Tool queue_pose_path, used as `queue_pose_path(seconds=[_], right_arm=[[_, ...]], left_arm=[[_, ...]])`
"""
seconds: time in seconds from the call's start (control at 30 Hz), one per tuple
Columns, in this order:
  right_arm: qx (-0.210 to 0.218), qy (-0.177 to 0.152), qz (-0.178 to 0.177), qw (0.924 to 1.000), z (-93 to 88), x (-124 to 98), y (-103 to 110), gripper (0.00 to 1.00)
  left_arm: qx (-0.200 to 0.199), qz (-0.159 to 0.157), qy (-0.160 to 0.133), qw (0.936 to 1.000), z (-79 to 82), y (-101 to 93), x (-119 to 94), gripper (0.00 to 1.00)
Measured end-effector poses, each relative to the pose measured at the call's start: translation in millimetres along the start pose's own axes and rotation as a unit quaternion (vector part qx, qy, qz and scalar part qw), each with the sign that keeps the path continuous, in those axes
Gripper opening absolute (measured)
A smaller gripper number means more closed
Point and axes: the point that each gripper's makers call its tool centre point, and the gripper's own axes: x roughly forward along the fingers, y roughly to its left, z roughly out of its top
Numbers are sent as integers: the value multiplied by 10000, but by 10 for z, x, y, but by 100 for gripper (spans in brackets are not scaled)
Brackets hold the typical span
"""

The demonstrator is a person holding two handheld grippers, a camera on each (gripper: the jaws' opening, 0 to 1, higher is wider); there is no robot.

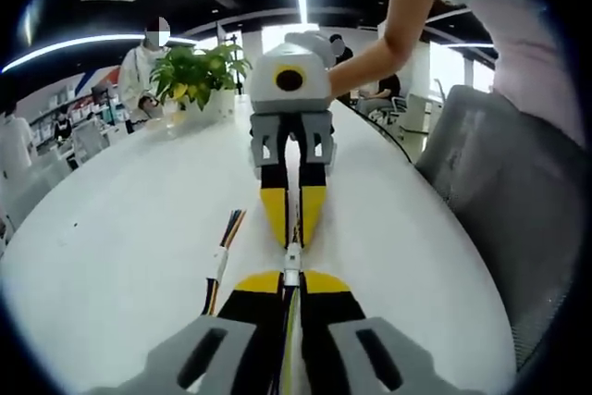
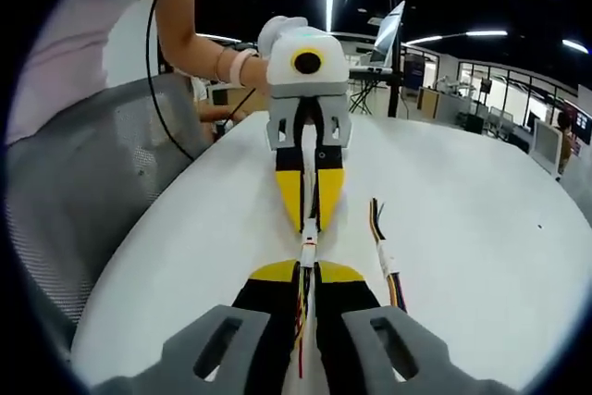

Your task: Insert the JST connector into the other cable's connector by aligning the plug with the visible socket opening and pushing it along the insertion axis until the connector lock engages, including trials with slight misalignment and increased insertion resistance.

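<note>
On a long white oval table (image 1: pixel 120 228), the two handheld grippers face each other nose to nose, their yellow-tipped jaws nearly meeting above the tabletop.

In the left gripper view, the left gripper (image 1: pixel 290 277) rises from the near edge with its black and yellow jaws pressed together on a thin multicoloured cable whose small white JST connector (image 1: pixel 291 257) sticks out just past the tips. The connector's long axis runs straight away from the camera, pointing at the right gripper (image 1: pixel 294 240), which comes in from the far side, its jaws also closed on a cable end. The two connector halves lie in one line between the two sets of tips and appear to touch; whether the lock is engaged is too small to tell.

In the right gripper view, the same line-up shows from the other side: the right gripper (image 2: pixel 308 270) clamps its cable, the white JST connector (image 2: pixel 308 253) points away toward the left gripper (image 2: pixel 311 227).

A loose bundle of coloured wires with a white wrap (image 1: pixel 222 261) lies flat on the table just left of the jaws in the left gripper view, running near to far.

A green potted plant (image 1: pixel 196 76) stands at the far end, and a grey mesh chair (image 1: pixel 504 182) sits right of the table.
</note>
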Motion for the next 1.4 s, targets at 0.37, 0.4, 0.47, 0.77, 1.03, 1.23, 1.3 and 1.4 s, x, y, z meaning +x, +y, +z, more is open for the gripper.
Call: queue_pose_path(seconds=[0.37, 0.4, 0.47, 0.77, 1.03, 1.23, 1.3, 1.4], right_arm=[[-107, 113, 97, 9998, -30, 7, 7, 3], [-123, 145, 114, 9998, -34, 10, 11, 3], [-147, 200, 130, 9996, -39, 19, 13, 3], [-168, 327, 159, 9992, -68, 11, 0, 3], [-237, 471, 179, 9984, -107, 18, 1, 3], [-241, 466, 171, 9985, -121, 15, -40, 3], [-212, 449, 165, 9986, -120, 8, -43, 3], [-193, 396, 131, 9989, -105, 1, -48, 3]], left_arm=[[35, -66, 100, 9999, -17, -27, 5, 0], [27, -80, 120, 9999, -18, -32, 8, 0], [45, -107, 164, 9998, -18, -39, 18, 0], [84, -167, 215, 9996, -35, -26, 15, 0], [187, -212, 301, 9991, -50, -35, 59, 0], [190, -209, 244, 9993, -42, -11, 77, 0], [181, -200, 234, 9994, -29, -11, 81, 0], [186, -177, 201, 9995, -29, 7, 61, 0]])
